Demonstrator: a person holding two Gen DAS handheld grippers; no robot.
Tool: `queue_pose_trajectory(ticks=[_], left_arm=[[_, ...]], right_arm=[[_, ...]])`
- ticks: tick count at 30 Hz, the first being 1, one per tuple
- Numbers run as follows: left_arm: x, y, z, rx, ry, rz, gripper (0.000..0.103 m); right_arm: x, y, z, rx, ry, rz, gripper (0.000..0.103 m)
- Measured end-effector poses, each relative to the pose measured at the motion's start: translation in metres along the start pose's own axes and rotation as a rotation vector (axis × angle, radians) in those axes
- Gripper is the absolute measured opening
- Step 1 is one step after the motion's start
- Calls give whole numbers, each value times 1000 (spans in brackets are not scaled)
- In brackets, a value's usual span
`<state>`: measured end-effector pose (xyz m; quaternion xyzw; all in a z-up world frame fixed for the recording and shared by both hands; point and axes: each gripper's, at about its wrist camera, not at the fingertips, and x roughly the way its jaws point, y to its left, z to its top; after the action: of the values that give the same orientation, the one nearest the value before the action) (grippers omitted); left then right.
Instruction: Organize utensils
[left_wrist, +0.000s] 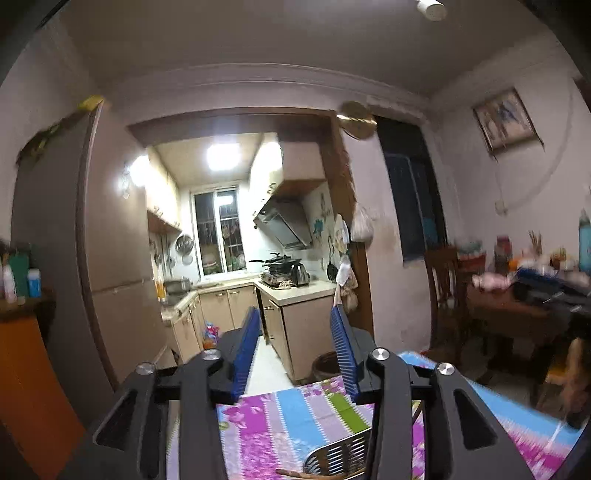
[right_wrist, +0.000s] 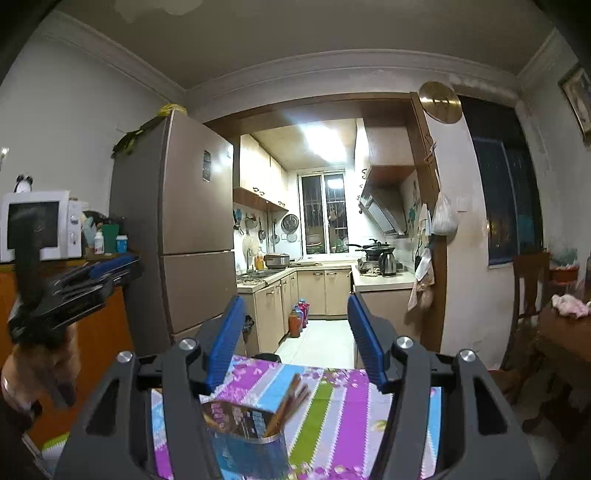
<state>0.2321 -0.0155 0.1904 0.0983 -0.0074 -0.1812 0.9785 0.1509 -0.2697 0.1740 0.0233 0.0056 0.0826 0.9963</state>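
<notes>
Left gripper (left_wrist: 293, 325): ribbed blue pads spread, nothing between them. Slotted metal spatula (left_wrist: 340, 456) lies flat below it on the glossy floral striped tablecloth (left_wrist: 295, 410). Right gripper (right_wrist: 295, 314): jaws apart, empty. Under it, a printed cylindrical holder (right_wrist: 243, 432) with brown wooden chopsticks (right_wrist: 291, 398) leaning out to the right.
</notes>
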Motion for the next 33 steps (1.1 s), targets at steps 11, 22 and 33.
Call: queue_pose_trajectory(ticks=[11, 22, 33], left_arm=[[-88, -23, -37, 0, -47, 118, 95], [-169, -50, -168, -163, 357, 250, 98], [-177, -89, -206, -114, 410, 267, 98]], right_arm=[[-96, 18, -58, -108, -1, -86, 97], [-125, 78, -162, -94, 230, -226, 98], [-131, 106, -185, -70, 295, -355, 98]])
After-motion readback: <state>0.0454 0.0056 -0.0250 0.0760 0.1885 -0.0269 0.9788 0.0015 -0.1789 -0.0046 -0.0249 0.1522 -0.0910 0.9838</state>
